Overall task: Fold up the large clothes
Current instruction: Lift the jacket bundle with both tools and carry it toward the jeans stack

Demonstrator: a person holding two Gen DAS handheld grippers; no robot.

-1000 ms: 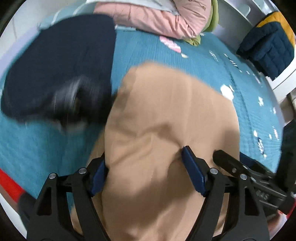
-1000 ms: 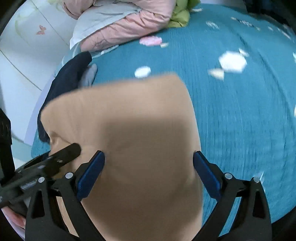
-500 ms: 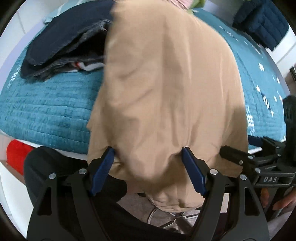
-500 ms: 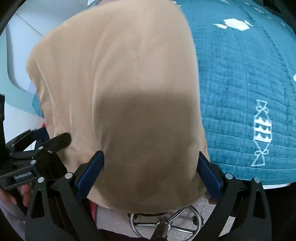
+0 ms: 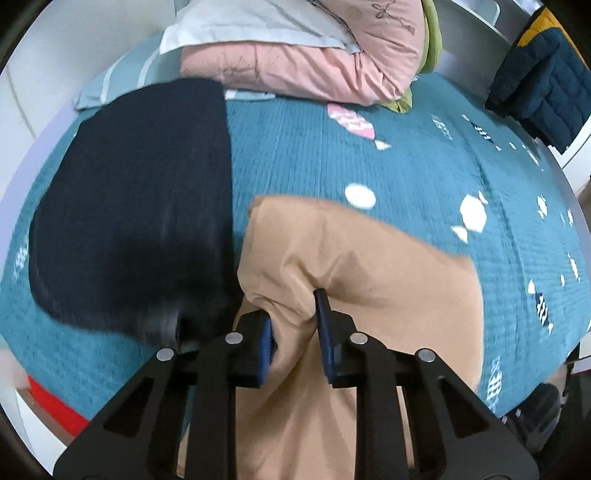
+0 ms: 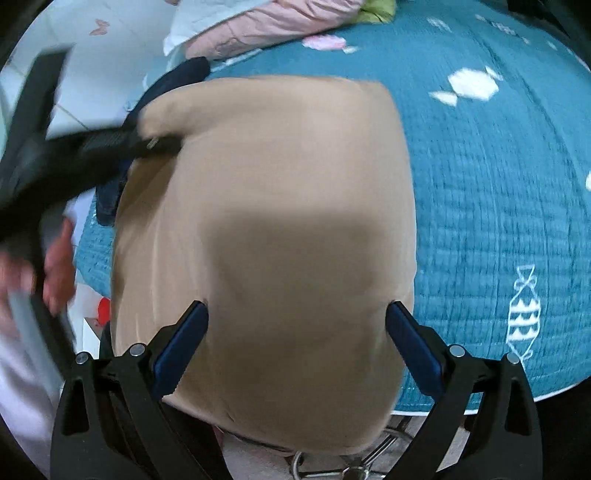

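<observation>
A tan garment (image 5: 369, 266) lies spread on the teal bedspread (image 5: 424, 166), its near part hanging over the bed's front edge. My left gripper (image 5: 295, 325) points steeply down at the garment's left side. Its jaws are closing, and a bunched fold of tan cloth is pinched between the blue pads (image 5: 266, 334). In the right wrist view the tan garment (image 6: 277, 203) fills the middle. My right gripper (image 6: 297, 336) stands wide open over its near edge, the cloth lying flat between the fingers. The left gripper (image 6: 159, 142) shows there at the garment's far left corner.
A dark navy pile of clothes (image 5: 140, 206) lies close left of the tan garment. Pink bedding (image 5: 314, 62) and a white pillow (image 5: 258, 22) sit at the bed's head. A navy quilted jacket (image 5: 543, 92) hangs at the right. A person's hand (image 6: 55, 266) and a chrome stool base (image 6: 332, 465) are near.
The left jaws have narrowed from wide open onto a fold of the tan cloth. Both views swung from the bed's front edge back over the bed. The right jaws keep the same width.
</observation>
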